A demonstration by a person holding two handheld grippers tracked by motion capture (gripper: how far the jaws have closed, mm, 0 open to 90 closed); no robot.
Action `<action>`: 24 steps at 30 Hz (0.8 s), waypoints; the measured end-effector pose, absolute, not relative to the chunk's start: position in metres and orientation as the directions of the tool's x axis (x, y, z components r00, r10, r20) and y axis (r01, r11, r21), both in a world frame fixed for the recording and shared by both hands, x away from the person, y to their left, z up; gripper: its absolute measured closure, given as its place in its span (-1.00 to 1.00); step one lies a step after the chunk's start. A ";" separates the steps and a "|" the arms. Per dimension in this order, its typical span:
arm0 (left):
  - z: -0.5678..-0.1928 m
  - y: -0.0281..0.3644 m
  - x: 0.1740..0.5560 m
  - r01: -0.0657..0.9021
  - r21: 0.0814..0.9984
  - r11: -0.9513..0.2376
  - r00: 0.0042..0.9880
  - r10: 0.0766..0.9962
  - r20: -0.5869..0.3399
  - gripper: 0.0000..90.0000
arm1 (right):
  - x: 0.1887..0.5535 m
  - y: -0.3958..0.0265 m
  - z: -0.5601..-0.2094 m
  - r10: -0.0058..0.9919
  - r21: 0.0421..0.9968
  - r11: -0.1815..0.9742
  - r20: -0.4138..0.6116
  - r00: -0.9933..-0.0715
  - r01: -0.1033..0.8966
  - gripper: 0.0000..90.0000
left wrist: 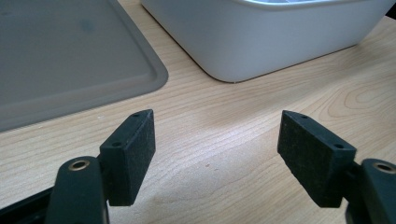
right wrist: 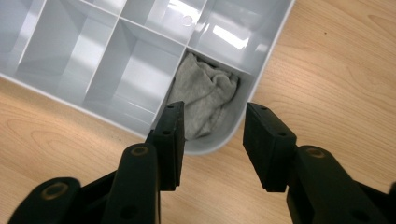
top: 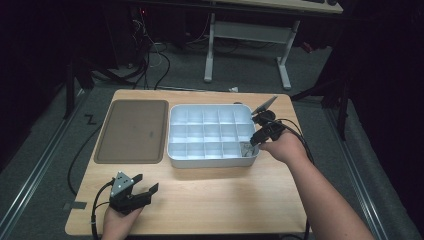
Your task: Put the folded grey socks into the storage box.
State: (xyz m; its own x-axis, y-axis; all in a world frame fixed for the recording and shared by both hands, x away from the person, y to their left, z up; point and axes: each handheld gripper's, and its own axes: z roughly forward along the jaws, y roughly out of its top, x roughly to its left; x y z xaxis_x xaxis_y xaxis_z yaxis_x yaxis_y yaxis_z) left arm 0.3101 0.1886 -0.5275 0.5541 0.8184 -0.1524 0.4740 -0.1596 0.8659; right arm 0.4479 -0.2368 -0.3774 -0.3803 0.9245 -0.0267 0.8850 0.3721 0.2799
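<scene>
A white tray with several compartments stands in the middle of the wooden table. A crumpled grey cloth lies in its near right corner compartment. My right gripper hovers just above that corner, open, with nothing between its jaws. In the right gripper view the cloth sits in the compartment below the gripper, apart from both pads. My left gripper rests open near the table's front left. The left gripper view has it over bare wood, its jaws wide apart.
A flat brown lid lies left of the tray; its corner and the tray's wall lie ahead of the left gripper. Bare wood spans the table's front. Beyond the far edge stand a desk frame and floor cables.
</scene>
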 end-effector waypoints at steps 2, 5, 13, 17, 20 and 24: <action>-0.527 0.188 0.310 0.473 0.866 -0.163 0.555 0.818 -0.149 -0.37 | 0.439 -0.243 -0.377 0.926 0.306 0.363 -0.016 -0.377 0.880 0.24; -0.527 0.188 0.310 0.473 0.865 -0.166 0.557 0.818 -0.147 -0.38 | 0.427 -0.252 -0.378 0.927 0.351 0.352 -0.002 -0.375 0.868 0.18; -0.527 0.186 0.310 0.473 0.865 -0.168 0.555 0.820 -0.144 -0.38 | 0.396 -0.279 -0.388 0.929 0.469 0.317 0.022 -0.369 0.824 0.03; -0.527 0.185 0.310 0.472 0.865 -0.170 0.556 0.819 -0.142 -0.38 | 0.383 -0.287 -0.398 0.927 0.520 0.314 0.014 -0.375 0.795 0.02; -0.526 0.185 0.308 0.467 0.868 -0.167 0.561 0.815 -0.145 -0.38 | 0.374 -0.291 -0.404 0.925 0.564 0.315 -0.003 -0.379 0.763 -0.02; -0.526 0.186 0.307 0.464 0.872 -0.156 0.561 0.813 -0.154 -0.39 | 0.355 -0.296 -0.416 0.920 0.662 0.294 0.000 -0.392 0.689 -0.04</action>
State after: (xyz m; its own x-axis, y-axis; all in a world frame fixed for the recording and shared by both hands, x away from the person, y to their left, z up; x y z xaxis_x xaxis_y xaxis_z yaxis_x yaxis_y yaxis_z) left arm 0.3072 0.1855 -0.5259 0.5612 0.8133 -0.1539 0.4644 -0.1555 0.8719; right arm 0.3550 -0.2960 -0.4164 -0.3922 0.9199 0.0000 0.6892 0.2938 0.6623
